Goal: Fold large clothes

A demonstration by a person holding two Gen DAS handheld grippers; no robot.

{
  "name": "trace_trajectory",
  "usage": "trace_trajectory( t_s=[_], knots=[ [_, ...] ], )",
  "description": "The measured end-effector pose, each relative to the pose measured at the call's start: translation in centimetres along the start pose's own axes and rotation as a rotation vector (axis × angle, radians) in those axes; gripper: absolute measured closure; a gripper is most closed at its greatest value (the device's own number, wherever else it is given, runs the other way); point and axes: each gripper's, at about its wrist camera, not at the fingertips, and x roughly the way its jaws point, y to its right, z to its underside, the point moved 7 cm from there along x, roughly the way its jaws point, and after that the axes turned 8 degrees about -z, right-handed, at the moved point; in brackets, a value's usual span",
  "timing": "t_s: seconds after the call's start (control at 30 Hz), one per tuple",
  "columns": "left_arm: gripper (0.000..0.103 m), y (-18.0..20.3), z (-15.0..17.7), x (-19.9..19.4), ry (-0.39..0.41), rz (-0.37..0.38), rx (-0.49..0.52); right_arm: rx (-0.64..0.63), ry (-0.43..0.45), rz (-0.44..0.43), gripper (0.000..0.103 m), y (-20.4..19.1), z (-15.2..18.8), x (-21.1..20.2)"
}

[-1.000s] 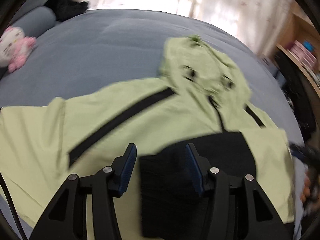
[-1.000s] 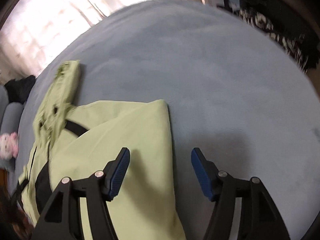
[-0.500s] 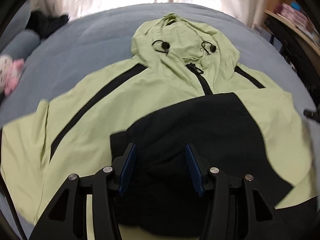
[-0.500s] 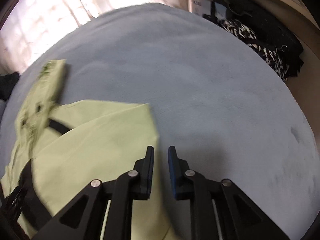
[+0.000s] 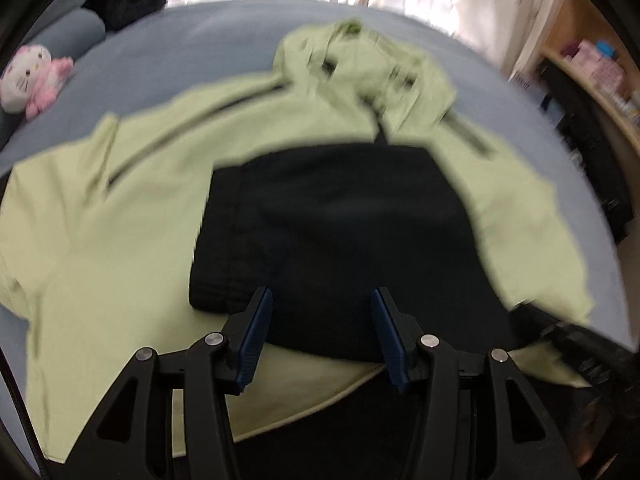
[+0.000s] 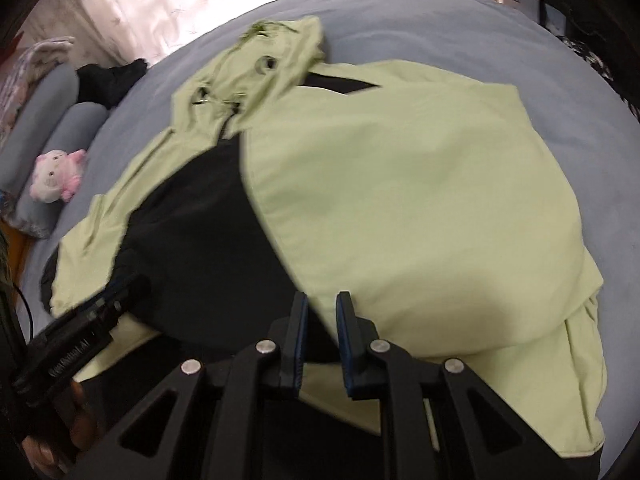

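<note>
A light green hooded jacket point(image 5: 132, 216) with a black front panel point(image 5: 336, 232) lies spread on a blue-grey bed, hood at the far end. My left gripper point(image 5: 322, 320) is open and empty, hovering over the near edge of the black panel. In the right wrist view the jacket's green sleeve side point(image 6: 420, 200) is lifted and folded in over the black panel point(image 6: 200, 232). My right gripper point(image 6: 322, 312) is shut on the edge of that green fabric. The left gripper also shows in the right wrist view point(image 6: 80, 328).
A pink and white plush toy point(image 5: 32, 80) and grey pillows point(image 6: 52, 120) lie at the bed's head with a dark garment point(image 5: 128, 0). A wooden shelf point(image 5: 592, 68) with clutter stands to the right. Bright curtains are behind the bed point(image 5: 180, 48).
My right gripper closed on the jacket's right sleeve edge and carried it left over the body. My left gripper stayed open and drifted over the black panel.
</note>
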Motion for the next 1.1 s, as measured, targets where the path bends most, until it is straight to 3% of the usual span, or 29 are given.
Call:
trace_trajectory(
  t_s=[0.07, 0.13, 0.2, 0.33, 0.57, 0.8, 1.1],
  knots=[
    [0.053, 0.1, 0.5, 0.4, 0.028, -0.016, 0.028, 0.047, 0.017, -0.006, 0.095, 2.6, -0.4, -0.7],
    [0.053, 0.5, 0.7, 0.1, 0.050, -0.045, 0.068, 0.082, 0.058, 0.144, 0.094, 6.0, -0.7, -2.2],
    [0.053, 0.6, 0.8, 0.0, 0.056, -0.054, 0.080, 0.143, 0.087, 0.216, 0.094, 10.1, -0.8, -4.0],
    [0.052, 0.4, 0.9, -0.2, 0.064, -0.058, 0.069, 0.306, 0.108, 0.068, 0.095, 13.7, 0.5, -5.6],
    [0.052, 1.2, 1.0, -1.1, 0.067, -0.116, 0.058, 0.293, 0.102, 0.134, 0.090, 11.9, 1.9, -6.1],
    [0.051, 1.2, 2.0, -6.4, 0.132, -0.117, 0.074, 0.325, 0.104, 0.020, 0.090, 8.2, 4.6, -8.0],
    [0.048, -1.2, 5.0, -12.8, 0.132, -0.083, 0.036, 0.251, 0.084, 0.001, 0.090, 2.8, 9.5, -11.0]
  ],
)
